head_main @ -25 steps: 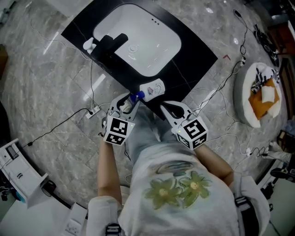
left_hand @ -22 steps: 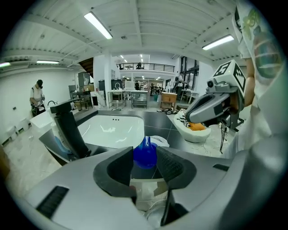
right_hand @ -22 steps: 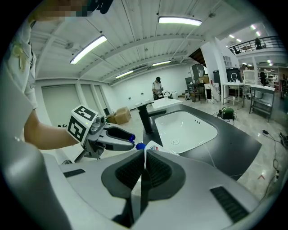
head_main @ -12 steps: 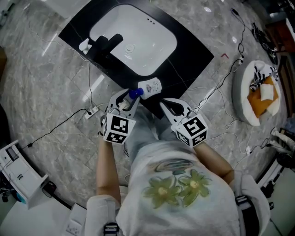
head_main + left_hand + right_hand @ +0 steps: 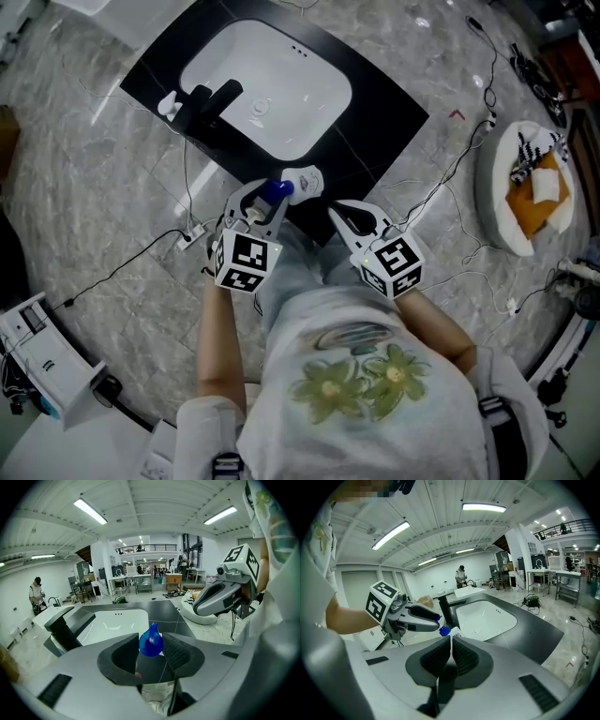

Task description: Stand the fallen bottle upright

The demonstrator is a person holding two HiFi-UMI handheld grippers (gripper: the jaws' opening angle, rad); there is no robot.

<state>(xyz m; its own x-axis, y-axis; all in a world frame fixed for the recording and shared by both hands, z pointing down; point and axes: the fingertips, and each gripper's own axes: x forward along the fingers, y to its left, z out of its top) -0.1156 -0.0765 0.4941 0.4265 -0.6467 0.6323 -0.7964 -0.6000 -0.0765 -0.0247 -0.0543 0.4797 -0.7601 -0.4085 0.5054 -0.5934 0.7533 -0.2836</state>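
Observation:
A white bottle (image 5: pixel 306 178) with a blue cap (image 5: pixel 276 190) rests at the near edge of the black counter (image 5: pixel 394 103), its cap end raised. My left gripper (image 5: pixel 265 194) is shut on the blue cap (image 5: pixel 151 642), which sits between the two dark pads. In the right gripper view the cap (image 5: pixel 444 631) shows at the left gripper's tips, with the white bottle body (image 5: pixel 454 633) just behind my jaws. My right gripper (image 5: pixel 339 217) hovers just right of the bottle, its pads (image 5: pixel 461 656) pressed together with nothing between them.
A white sink basin (image 5: pixel 272 84) with a black faucet (image 5: pixel 214 98) is set in the counter. Cables (image 5: pixel 141 248) trail over the marble floor. A round white basket (image 5: pixel 497 202) with orange cloth stands at the right. A person (image 5: pixel 36 592) stands far off.
The left gripper has lifted the cap end, so the bottle looks shorter and more tilted up. Both grippers have shifted slightly toward the counter.

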